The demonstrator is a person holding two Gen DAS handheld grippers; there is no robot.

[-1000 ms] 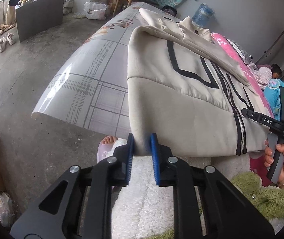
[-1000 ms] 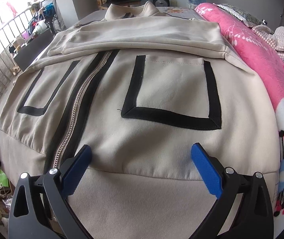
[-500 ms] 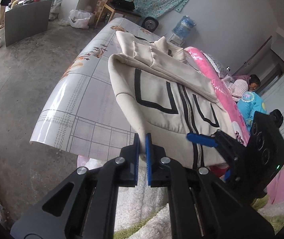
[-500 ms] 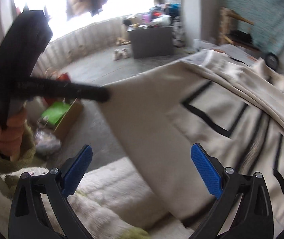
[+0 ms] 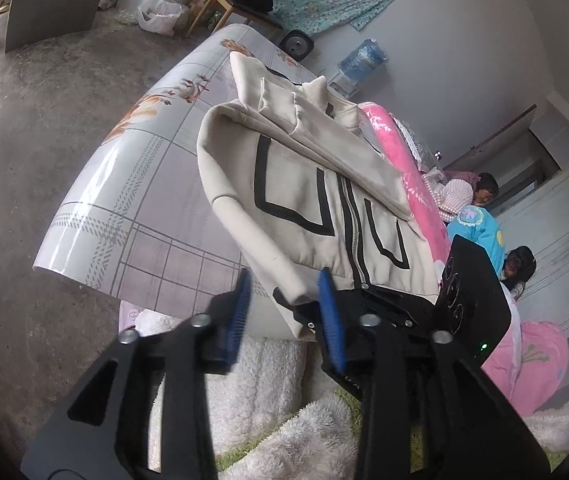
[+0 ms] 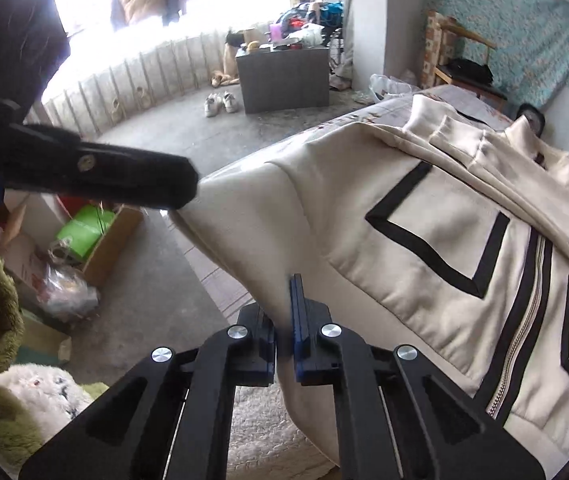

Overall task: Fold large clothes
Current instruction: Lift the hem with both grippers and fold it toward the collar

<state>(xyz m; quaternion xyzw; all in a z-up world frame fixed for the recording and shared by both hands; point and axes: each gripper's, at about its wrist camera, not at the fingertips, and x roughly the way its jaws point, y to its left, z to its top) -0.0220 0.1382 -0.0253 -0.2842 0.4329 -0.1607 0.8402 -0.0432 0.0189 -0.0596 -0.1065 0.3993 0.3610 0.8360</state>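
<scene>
Both grippers worked the hem of the cream jacket point(image 5: 304, 200), which lay on the patterned table point(image 5: 132, 184). Left gripper point(image 5: 284, 304) was opening, its blue pads apart around the hem corner, while the right gripper point(image 6: 284, 332) was clamped on the hem.

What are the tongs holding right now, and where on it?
The right tongs pinch the cream jacket at its bottom hem; the left tongs are opening around the hem corner.
</scene>
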